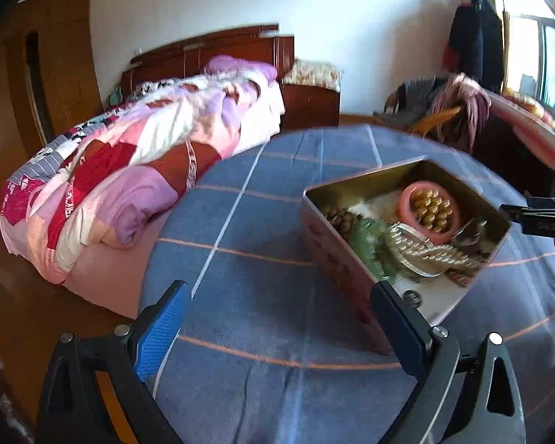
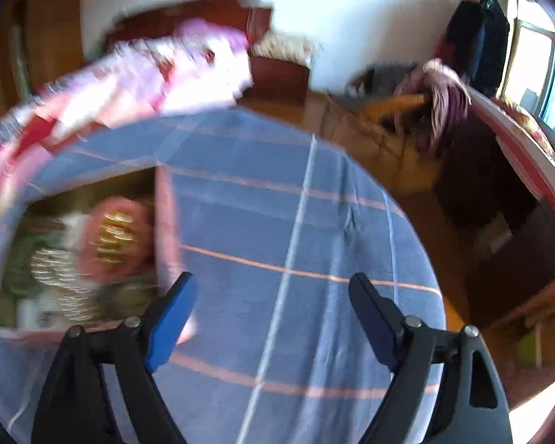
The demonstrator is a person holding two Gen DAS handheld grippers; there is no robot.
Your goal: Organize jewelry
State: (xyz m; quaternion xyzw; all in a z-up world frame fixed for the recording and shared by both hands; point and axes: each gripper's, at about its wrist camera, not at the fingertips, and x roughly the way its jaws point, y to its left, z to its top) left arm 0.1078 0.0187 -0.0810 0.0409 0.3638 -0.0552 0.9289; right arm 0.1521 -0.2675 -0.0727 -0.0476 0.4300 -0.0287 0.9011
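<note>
Both grippers stood wide and empty: the left gripper at six o'clock, the right gripper over bare tablecloth. Every visible piece already lay inside the tin box at three o'clock, so little sorting seemed left.

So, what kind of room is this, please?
Most likely a home bedroom. A bed with a pink patchwork quilt stands against a dark wooden headboard, with a wooden nightstand beside it. Dark coats hang near the window.
</note>
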